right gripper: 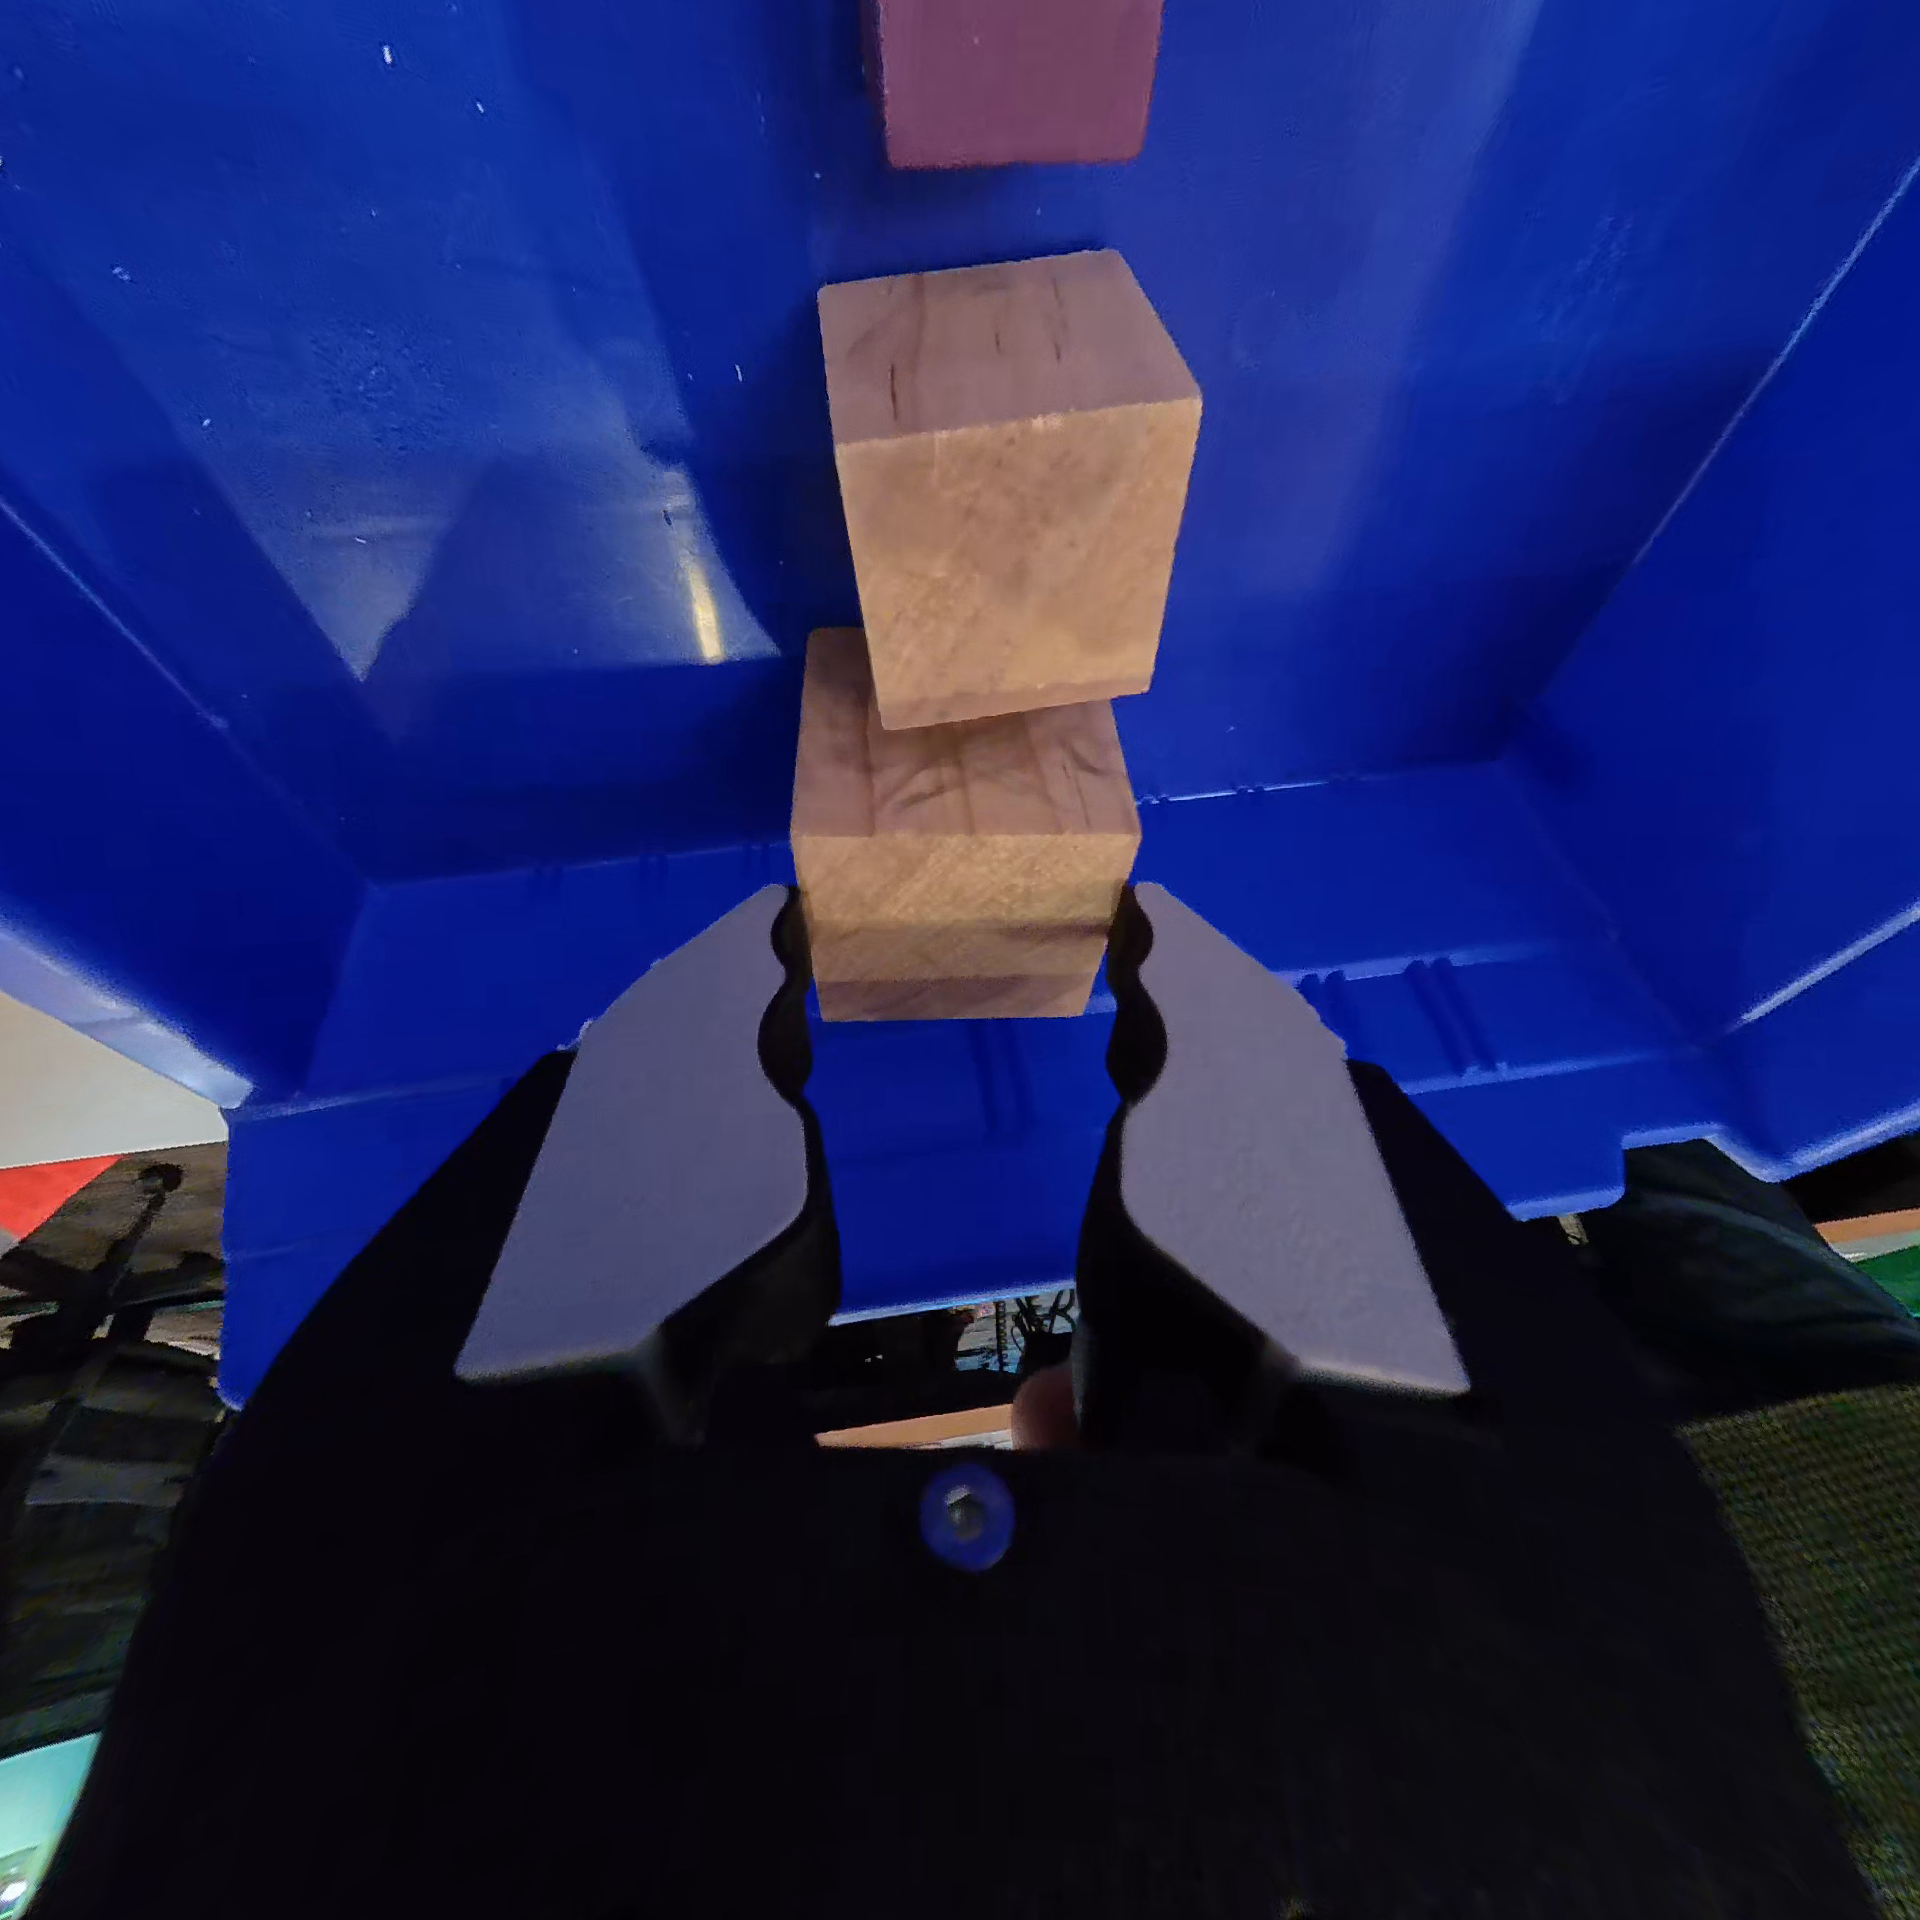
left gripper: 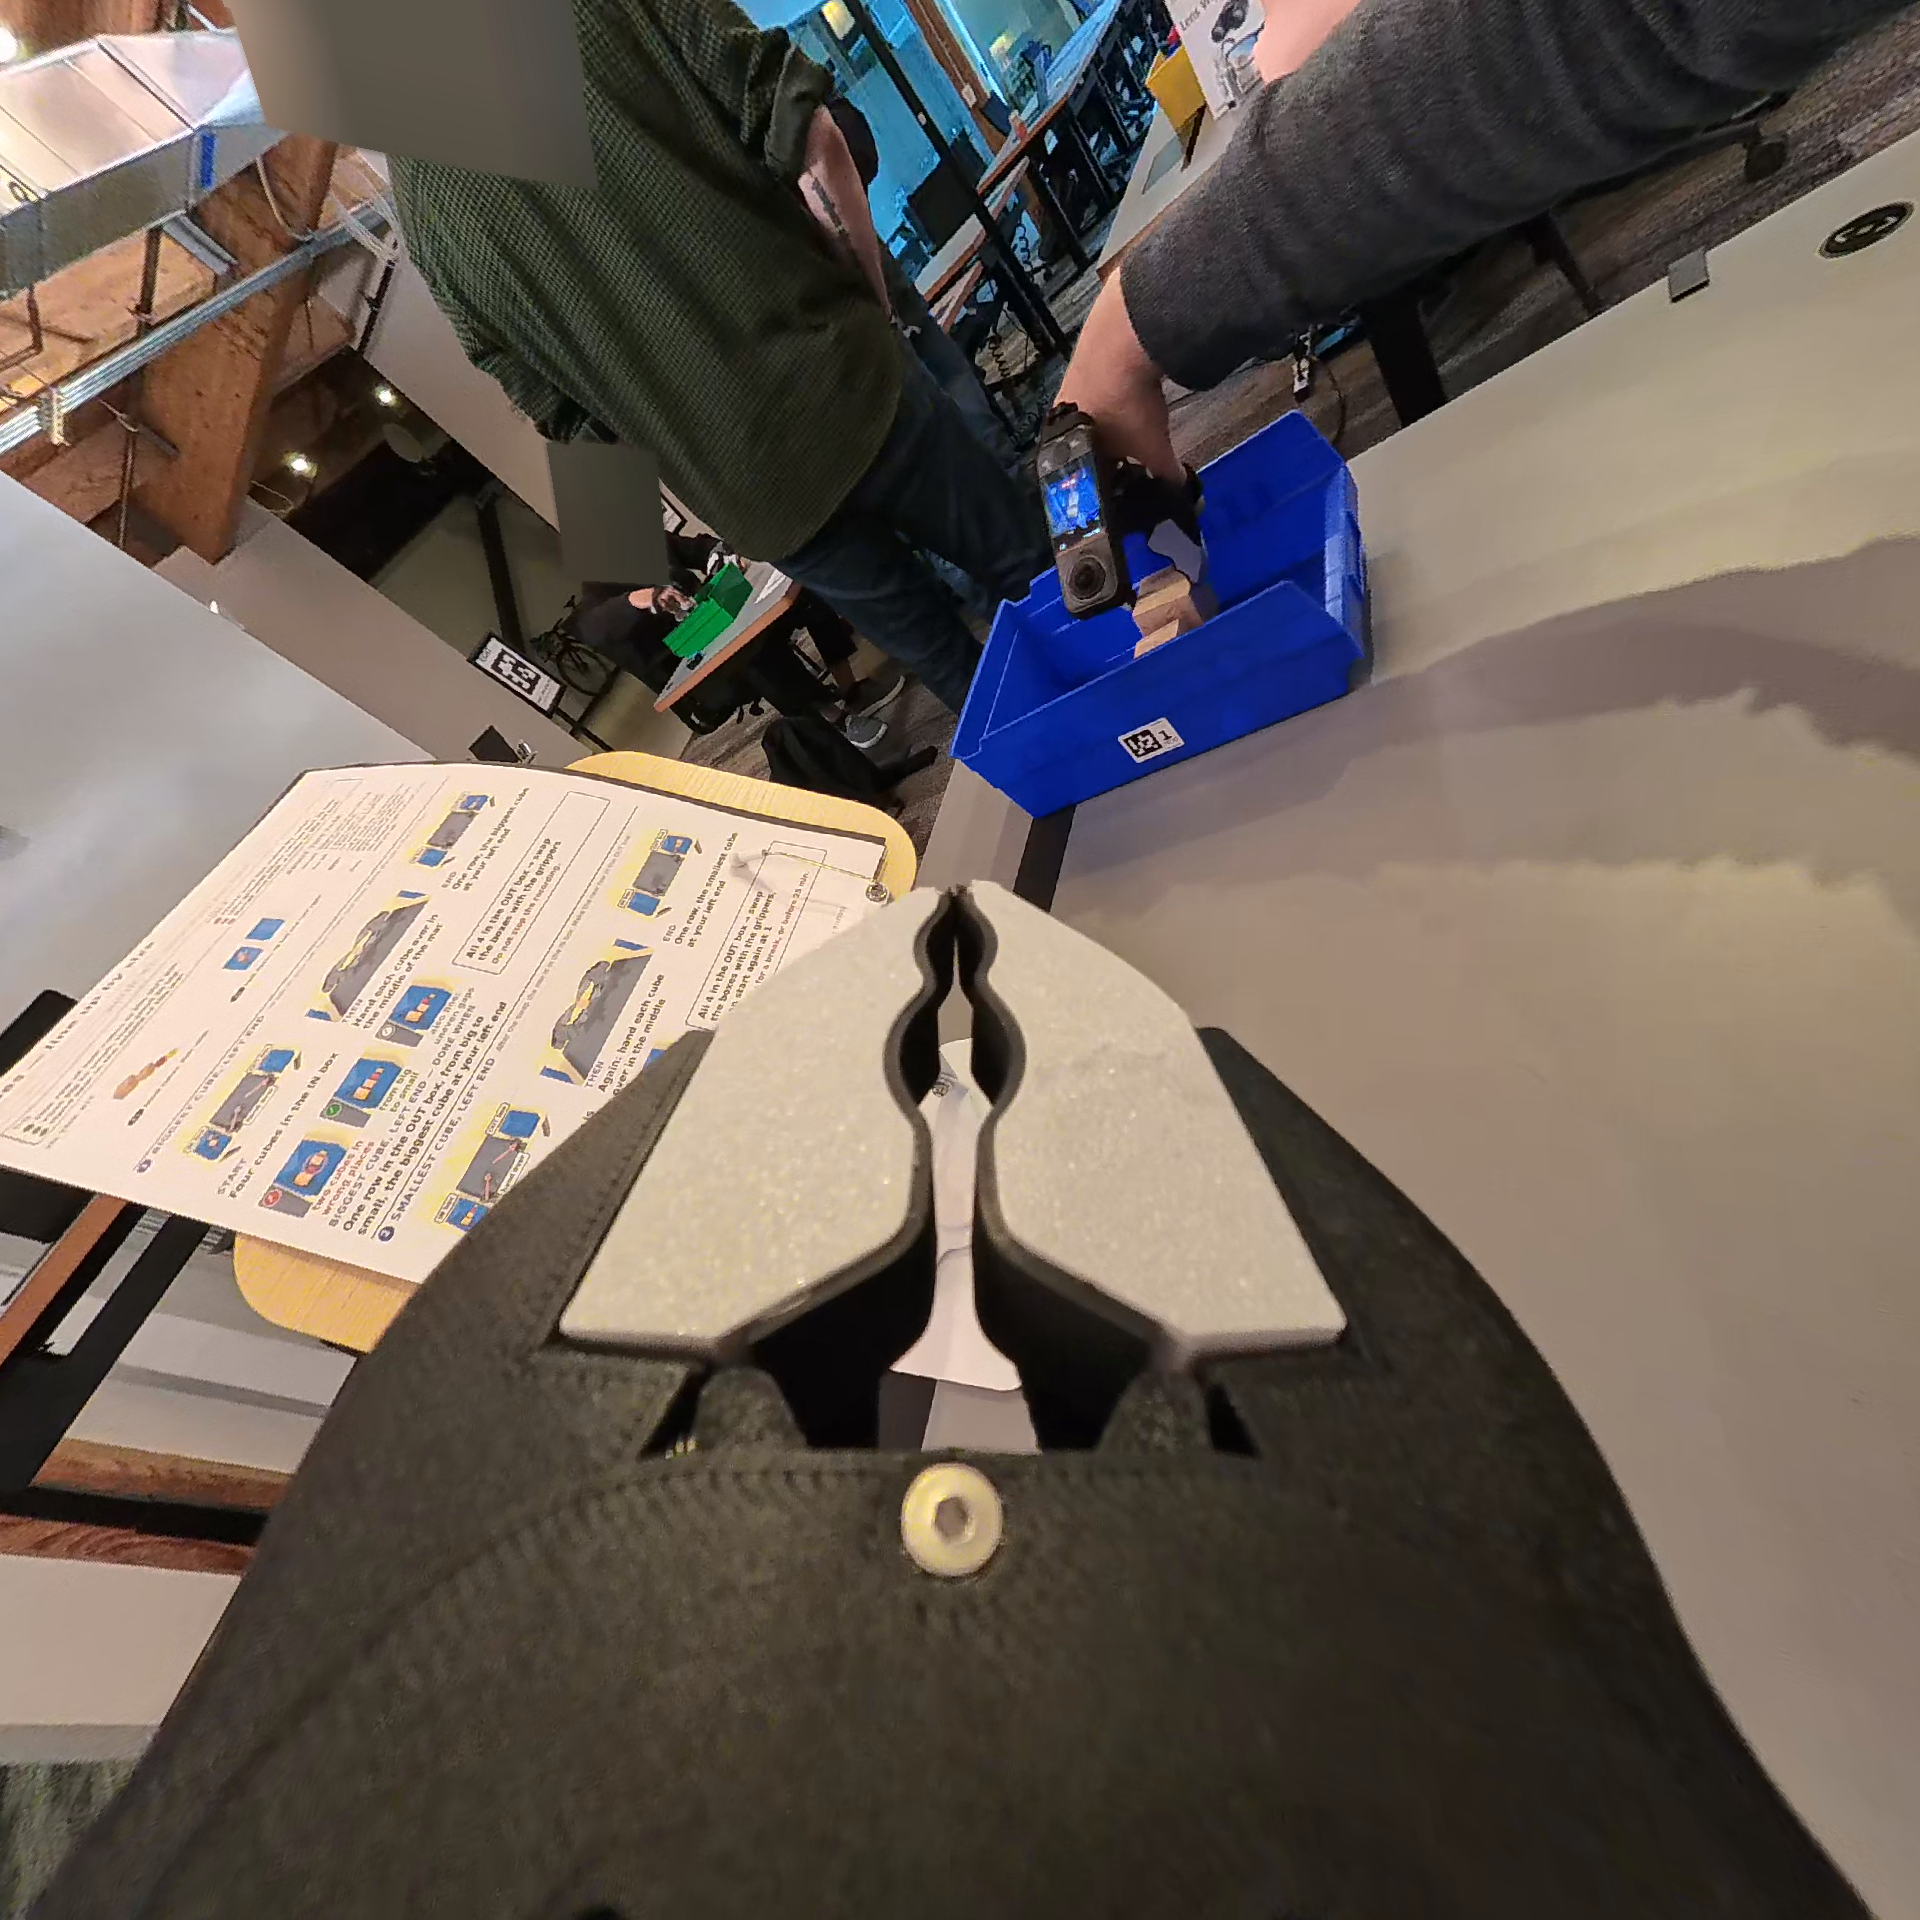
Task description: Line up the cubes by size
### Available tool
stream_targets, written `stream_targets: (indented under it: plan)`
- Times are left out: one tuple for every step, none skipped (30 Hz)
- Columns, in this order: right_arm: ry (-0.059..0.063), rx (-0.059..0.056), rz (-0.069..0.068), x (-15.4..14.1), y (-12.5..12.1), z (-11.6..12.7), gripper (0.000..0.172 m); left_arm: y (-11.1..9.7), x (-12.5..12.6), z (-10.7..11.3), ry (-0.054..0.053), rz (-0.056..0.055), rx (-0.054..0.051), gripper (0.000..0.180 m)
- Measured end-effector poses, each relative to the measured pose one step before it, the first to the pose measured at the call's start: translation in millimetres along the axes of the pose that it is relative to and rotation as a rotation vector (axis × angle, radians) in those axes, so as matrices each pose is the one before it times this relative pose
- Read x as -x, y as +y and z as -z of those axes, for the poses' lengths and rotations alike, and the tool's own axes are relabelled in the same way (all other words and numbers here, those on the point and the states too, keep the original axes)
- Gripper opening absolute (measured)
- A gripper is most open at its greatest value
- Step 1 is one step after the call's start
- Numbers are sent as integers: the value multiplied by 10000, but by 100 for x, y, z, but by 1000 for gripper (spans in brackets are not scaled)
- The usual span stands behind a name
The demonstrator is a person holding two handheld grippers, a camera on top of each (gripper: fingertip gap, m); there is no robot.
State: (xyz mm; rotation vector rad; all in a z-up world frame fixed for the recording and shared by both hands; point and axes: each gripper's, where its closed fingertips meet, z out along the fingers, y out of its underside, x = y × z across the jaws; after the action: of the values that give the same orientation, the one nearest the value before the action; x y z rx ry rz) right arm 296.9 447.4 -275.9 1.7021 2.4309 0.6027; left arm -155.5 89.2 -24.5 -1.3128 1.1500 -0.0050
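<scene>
A pale grey surface (left gripper: 1558,1039) stood in an open room with other desks, a person in a green shirt (left gripper: 665,260) and an instruction sheet (left gripper: 416,1018) on a wooden board. At its far edge sat a blue bin (left gripper: 1091,707). The right tongs (right gripper: 961,914) gripped a wooden cube (right gripper: 961,894) by its sides; a second cube (right gripper: 1013,499) leaned on it, a purple block (right gripper: 1018,83) lay beyond. The left tongs (left gripper: 958,899) were clenched on nothing.

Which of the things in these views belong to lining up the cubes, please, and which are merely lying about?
Belong to the job:
- wooden cube between the right gripper's jaws
- second wooden cube beyond it
- purple cube
- blue bin
- left gripper, jaws shut

Lying about:
- instruction sheet on a wooden board
- grey table
</scene>
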Motion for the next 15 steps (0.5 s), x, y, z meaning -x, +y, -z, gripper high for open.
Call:
stream_targets:
  plan:
    - [-41, -21, -12, 12, -5, -9, 55, 12, -26, 7, 9, -5, 11, 0]
    - [-30, -5, -5, -6, 11, -7, 55, -1, -24, -4, 7, -10, 5, 0]
    - [-22, 3, -8, 4, 0, -11, 55, -29, -19, 14, 6, -7, -5, 0]
    - [-15, 17, 2, -1, -5, 10, 55, -23, -12, 17, 1, -7, 0, 0]
    - [-12, 30, 19, -6, 1, 3, 55, -2, 2, 30, -6, -9, 2, 0]
    - [-10, 32, 18, -7, 0, -4, 55, 0, 4, 25, -4, 0, -4, 0]
    - [-11, 22, 5, -5, -6, -4, 55, -13, 12, 24, 3, 8, -9, 0]
    - [-14, -2, 3, -6, -5, -3, 55, 14, 11, 18, 1, 3, -2, 0]
    - [-14, -7, 2, -1, -3, -10, 55, 38, 9, 0, 1, 0, 14, 0]
    - [-18, -5, 5, -8, 2, -11, 55, 53, 0, -13, 3, -5, 26, 0]
    - [-21, -2, 2, -7, 2, 4, 55, 46, -3, -5, 3, -3, 19, 0]
    - [-20, 10, 10, -9, -15, -6, 55, -2, -24, -1, 5, 1, 0, 0]
    - [-11, 19, 27, -6, 9, -1, 55, -26, 0, 10, -1, -6, -9, 0]
    - [1, 44, 32, -15, -3, 4, 55, -35, -19, -2, 6, -5, -7, 0]
    - [21, 70, 62, -31, 5, -7, 55, -5, -19, 3, 9, -5, 3, 0]
